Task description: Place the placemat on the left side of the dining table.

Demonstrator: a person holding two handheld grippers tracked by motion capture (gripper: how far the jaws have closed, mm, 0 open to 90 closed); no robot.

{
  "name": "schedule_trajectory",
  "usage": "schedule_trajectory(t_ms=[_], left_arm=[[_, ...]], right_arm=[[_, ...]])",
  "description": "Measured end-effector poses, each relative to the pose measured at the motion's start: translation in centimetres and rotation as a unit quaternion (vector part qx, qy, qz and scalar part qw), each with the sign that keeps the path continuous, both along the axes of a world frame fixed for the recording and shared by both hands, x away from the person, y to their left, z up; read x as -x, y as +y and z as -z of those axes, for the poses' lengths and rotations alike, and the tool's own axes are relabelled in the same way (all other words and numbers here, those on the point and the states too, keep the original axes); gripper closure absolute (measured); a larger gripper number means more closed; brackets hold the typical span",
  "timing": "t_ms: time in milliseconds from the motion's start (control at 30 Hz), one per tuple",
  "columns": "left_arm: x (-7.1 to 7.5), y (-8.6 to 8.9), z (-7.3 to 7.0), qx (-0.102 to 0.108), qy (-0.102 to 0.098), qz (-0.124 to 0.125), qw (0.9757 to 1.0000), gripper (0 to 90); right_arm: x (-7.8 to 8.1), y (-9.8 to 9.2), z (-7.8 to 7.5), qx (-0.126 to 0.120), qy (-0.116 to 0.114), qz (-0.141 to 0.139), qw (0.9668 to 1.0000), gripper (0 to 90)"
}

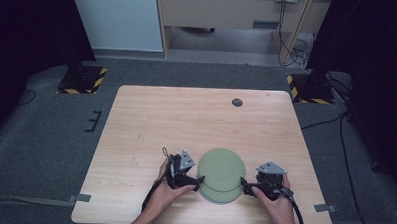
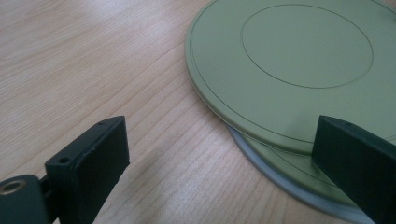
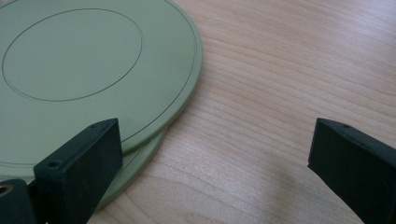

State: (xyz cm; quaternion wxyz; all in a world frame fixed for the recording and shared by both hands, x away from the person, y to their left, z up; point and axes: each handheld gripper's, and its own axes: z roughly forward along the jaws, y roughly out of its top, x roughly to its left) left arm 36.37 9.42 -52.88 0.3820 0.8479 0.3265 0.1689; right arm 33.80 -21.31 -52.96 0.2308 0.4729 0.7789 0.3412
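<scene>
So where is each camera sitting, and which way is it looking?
High view: above the person's side, looking forward and down at the table; forearms, left gripper and right gripper show.
Left gripper view: rides the left gripper, facing the green plates; open jaws show.
Right gripper view: rides the right gripper, facing the plates' other side; open jaws show.
Shared: all show the stacked plates.

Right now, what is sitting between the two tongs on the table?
Two green plates: the top plate lies on the bottom plate, slightly shifted. The high view shows them between the left tongs and right tongs, both open.
</scene>
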Motion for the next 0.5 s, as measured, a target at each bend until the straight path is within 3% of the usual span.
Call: schedule_trajectory(t_ms=[500], left_arm=[[-0.15,0.05,0.03,0.000,-0.007,-0.008,0.9999,3.6]], right_arm=[[-0.34,0.07,0.11,-0.004,-0.004,0.007,1.0000,2.8]])
